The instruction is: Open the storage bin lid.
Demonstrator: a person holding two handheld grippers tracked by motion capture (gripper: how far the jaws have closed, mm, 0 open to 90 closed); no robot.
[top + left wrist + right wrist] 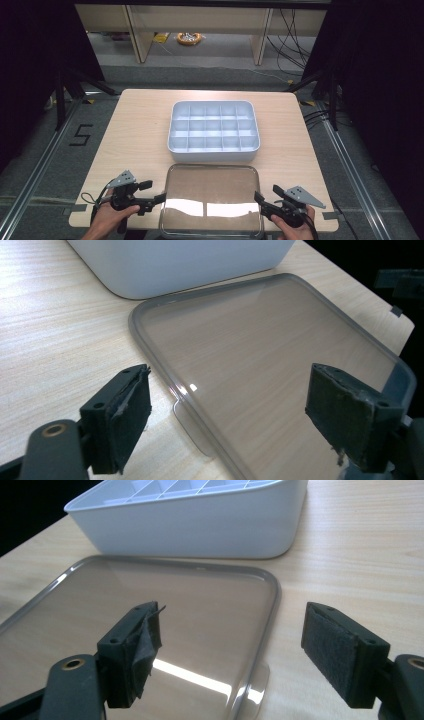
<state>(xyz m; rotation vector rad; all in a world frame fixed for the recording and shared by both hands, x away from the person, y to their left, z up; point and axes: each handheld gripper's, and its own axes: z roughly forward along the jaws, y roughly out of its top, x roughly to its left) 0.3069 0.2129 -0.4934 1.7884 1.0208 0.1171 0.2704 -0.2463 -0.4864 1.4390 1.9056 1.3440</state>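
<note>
Both grippers, left gripper (pixel 161 198) and right gripper (pixel 258 198), are standing spread and empty at the short ends of the clear lid (pixel 211 200), lying flat just before the white divided tray (pixel 214 131), so uneven pinches risk tilting or dropping it.

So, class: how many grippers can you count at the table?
2: the left gripper at the clear lid's left edge, the right gripper at its right edge, both open.

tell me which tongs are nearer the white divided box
Neither clearly. The left tongs sit at the clear lid's left edge, the right tongs at its right edge, both about equally short of the white divided box.
</note>
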